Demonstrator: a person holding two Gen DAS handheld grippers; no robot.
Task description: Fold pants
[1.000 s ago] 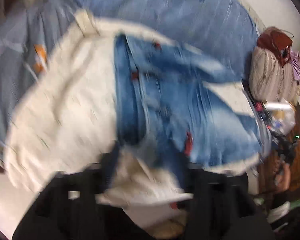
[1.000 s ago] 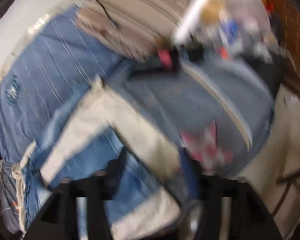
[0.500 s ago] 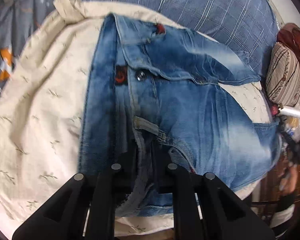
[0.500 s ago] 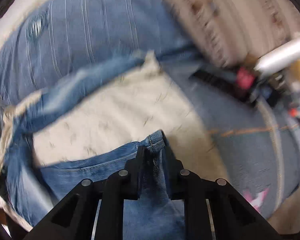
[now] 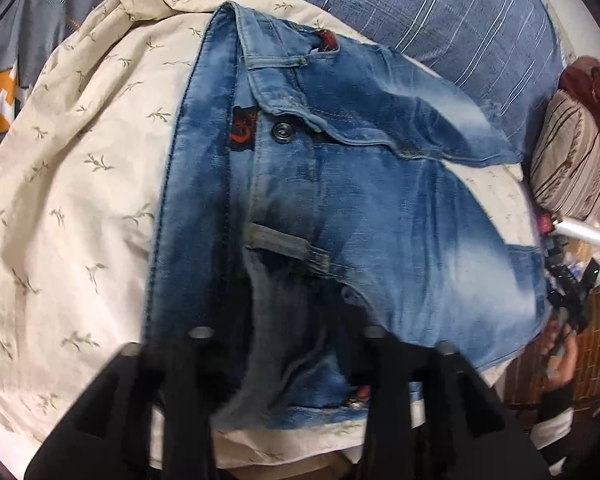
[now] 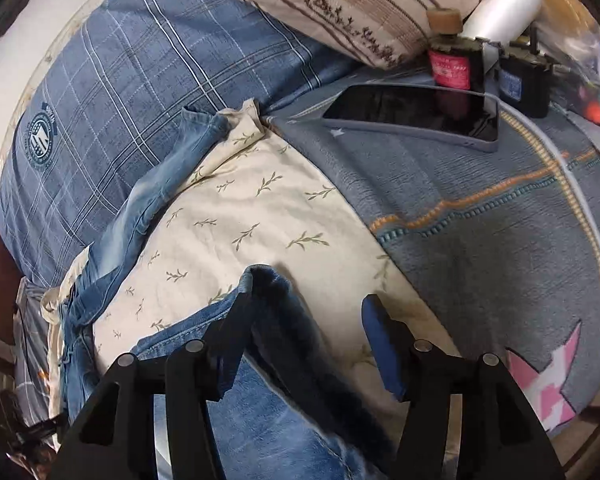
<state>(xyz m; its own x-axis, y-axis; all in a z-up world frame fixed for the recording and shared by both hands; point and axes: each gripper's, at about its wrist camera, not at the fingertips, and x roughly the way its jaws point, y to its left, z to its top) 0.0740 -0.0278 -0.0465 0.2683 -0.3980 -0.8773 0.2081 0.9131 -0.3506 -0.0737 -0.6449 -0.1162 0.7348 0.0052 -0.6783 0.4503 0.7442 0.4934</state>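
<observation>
A: Left wrist view first. Where are the pants?

B: The jeans (image 5: 364, 216), faded blue denim, lie on a cream sheet with a leaf print (image 5: 80, 168) spread over the bed. Waistband runs up the frame on the left side, metal button (image 5: 283, 132) showing, red-and-black label just beside it. One part is folded across the top towards the right.

A: Left gripper?

B: The left gripper (image 5: 288, 344) is low over the waist area. Jaws partly apart, and they've just been opening. Denim bunches up between them, but the pads don't look pressed on it. Blurry down there, so that's loosely said.

A: Right wrist view?

B: The right gripper (image 6: 304, 312) has its jaws fairly wide, also just been opening. A raised fold of the jeans (image 6: 272, 292) stands between the fingers, touching the left one (image 6: 236, 316); the blue-padded right finger (image 6: 376, 336) is clear of the cloth. Not clamped.

A: Surroundings?

B: A blue plaid pillow (image 6: 112, 92) at the back left, a striped beige cushion (image 6: 340, 4) top centre. A phone (image 6: 416, 112) lies face up on a grey-blue blanket with a pink star (image 6: 500, 240). Behind the phone, a small bottle with a pink label (image 6: 448, 60) and a white roll (image 6: 508, 0).
</observation>
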